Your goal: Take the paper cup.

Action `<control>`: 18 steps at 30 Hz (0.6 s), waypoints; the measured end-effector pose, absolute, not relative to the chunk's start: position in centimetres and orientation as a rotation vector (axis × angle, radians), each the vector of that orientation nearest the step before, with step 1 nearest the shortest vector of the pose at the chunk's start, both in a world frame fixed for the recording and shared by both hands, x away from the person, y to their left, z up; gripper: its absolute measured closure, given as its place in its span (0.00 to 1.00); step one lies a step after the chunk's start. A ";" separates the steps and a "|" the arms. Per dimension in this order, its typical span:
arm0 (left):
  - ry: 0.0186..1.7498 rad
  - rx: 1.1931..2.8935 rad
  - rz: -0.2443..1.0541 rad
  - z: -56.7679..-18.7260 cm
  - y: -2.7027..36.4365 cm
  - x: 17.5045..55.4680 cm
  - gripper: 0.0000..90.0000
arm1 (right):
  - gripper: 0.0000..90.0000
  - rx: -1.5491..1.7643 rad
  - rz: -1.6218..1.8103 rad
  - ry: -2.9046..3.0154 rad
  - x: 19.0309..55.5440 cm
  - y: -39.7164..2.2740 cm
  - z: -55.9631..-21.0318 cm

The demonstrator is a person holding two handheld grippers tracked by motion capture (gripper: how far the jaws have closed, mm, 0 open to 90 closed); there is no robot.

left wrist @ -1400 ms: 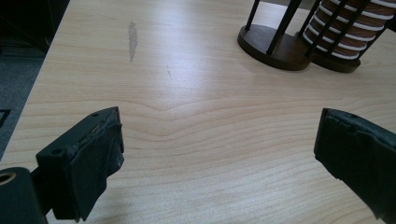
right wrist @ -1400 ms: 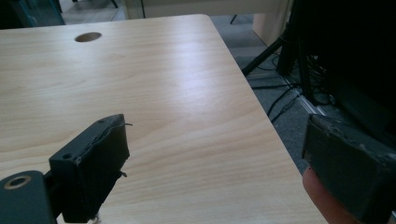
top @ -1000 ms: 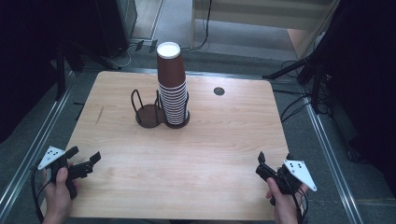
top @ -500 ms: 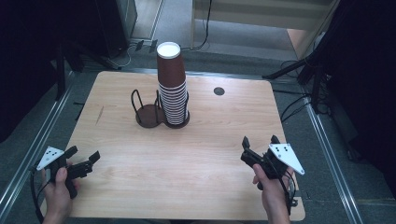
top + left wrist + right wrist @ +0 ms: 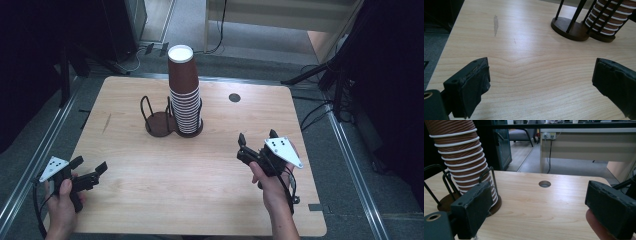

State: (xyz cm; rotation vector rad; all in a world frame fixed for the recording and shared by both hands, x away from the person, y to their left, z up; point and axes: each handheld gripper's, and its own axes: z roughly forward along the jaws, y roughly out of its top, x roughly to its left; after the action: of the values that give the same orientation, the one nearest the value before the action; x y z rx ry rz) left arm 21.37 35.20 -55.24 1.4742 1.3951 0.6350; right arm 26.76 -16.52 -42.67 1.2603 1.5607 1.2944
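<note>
The desk [image 5: 200,165] carries a tall stack of brown paper cups [image 5: 183,95] in a dark wire holder [image 5: 162,122], set toward the far side of the desk. The cups are judged light, thin-walled and easily crushed; the top cup is best pinched at its upper wall near the white rim. The right gripper [image 5: 256,142] is held near the stack with jaws apart. The left gripper [image 5: 90,167] sits well apart from the stack, jaws apart. No readable writing is seen.
</note>
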 end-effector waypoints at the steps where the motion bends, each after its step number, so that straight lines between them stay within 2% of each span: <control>1: 1.395 1.474 0.635 -55.2 35.2 21.4 0.02 | 0.08 1.260 1.294 1.561 26.8 -16.5 -42.7; 18: 1.393 1.492 0.644 -55.2 34.9 21.6 0.02 | 0.08 1.196 1.335 1.621 28.5 -11.6 -41.6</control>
State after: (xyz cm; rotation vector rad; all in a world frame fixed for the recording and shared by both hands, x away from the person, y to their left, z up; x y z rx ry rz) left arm 21.64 34.90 -55.22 1.4923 1.3932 0.6442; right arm 28.50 -11.58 -41.62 1.1961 1.6213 1.3345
